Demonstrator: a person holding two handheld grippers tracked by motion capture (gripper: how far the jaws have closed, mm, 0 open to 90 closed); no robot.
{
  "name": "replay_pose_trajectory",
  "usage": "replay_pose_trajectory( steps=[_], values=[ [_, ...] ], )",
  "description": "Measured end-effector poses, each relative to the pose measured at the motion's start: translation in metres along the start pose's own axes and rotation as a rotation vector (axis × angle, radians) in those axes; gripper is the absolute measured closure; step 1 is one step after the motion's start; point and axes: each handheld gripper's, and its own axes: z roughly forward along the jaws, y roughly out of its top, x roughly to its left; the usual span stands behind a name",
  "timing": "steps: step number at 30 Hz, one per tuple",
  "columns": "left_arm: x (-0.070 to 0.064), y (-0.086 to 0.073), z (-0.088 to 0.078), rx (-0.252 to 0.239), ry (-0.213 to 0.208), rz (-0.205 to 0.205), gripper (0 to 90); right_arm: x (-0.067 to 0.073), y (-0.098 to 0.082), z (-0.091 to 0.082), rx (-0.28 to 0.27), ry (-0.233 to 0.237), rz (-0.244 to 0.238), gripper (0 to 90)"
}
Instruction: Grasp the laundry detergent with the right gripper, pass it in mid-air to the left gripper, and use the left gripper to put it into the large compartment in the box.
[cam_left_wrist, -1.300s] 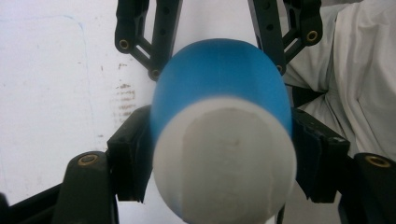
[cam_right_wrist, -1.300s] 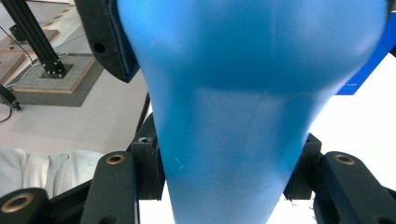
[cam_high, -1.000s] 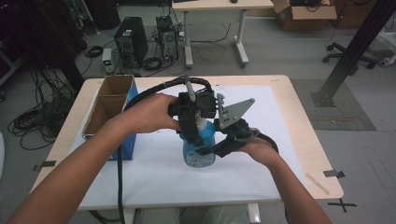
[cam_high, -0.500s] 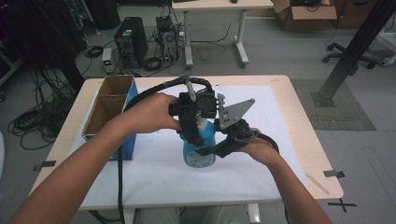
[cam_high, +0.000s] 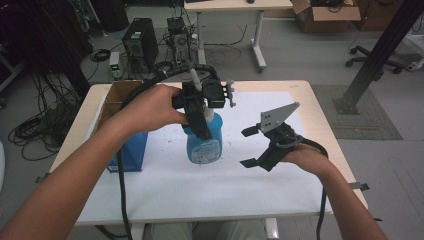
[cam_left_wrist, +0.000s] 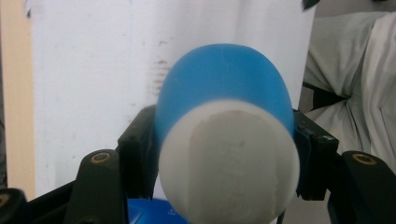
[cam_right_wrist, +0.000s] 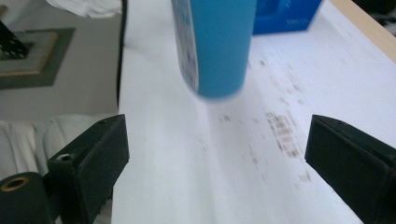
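One white mat (cam_high: 280, 195) covers most of the table (cam_high: 325, 115), leaving bare room near and right. At far left stands a blue carton (cam_high: 131, 150). Left gripper (cam_high: 199, 112) is clamped on the blue bottle (cam_high: 204, 142) below its white cap (cam_left_wrist: 229, 161), holding it apparently just above the mat's middle; best kept upright. Right gripper (cam_high: 257, 146), jaws wide apart, holds nothing just right of it.

Your blue bottle (cam_high: 204, 142) looks like smooth, slightly glossy plastic with a matt white cap (cam_left_wrist: 229, 163). Your left gripper (cam_high: 200, 117) and right gripper (cam_high: 252, 147) show matt black plastic. The bench (cam_high: 320, 115) is pale wood under a scuffed white paper sheet (cam_right_wrist: 196, 154). The box (cam_high: 117, 97) is brown cardboard.
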Motion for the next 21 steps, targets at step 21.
replay_pose_trajectory(
  steps=[21],
  values=[
    [0.048, -0.019, -0.056, 0.024, 0.107, -0.321, 37.9, -0.007, -0.009, -0.066, 0.174, -0.181, 0.021, 3.9]
  ],
)
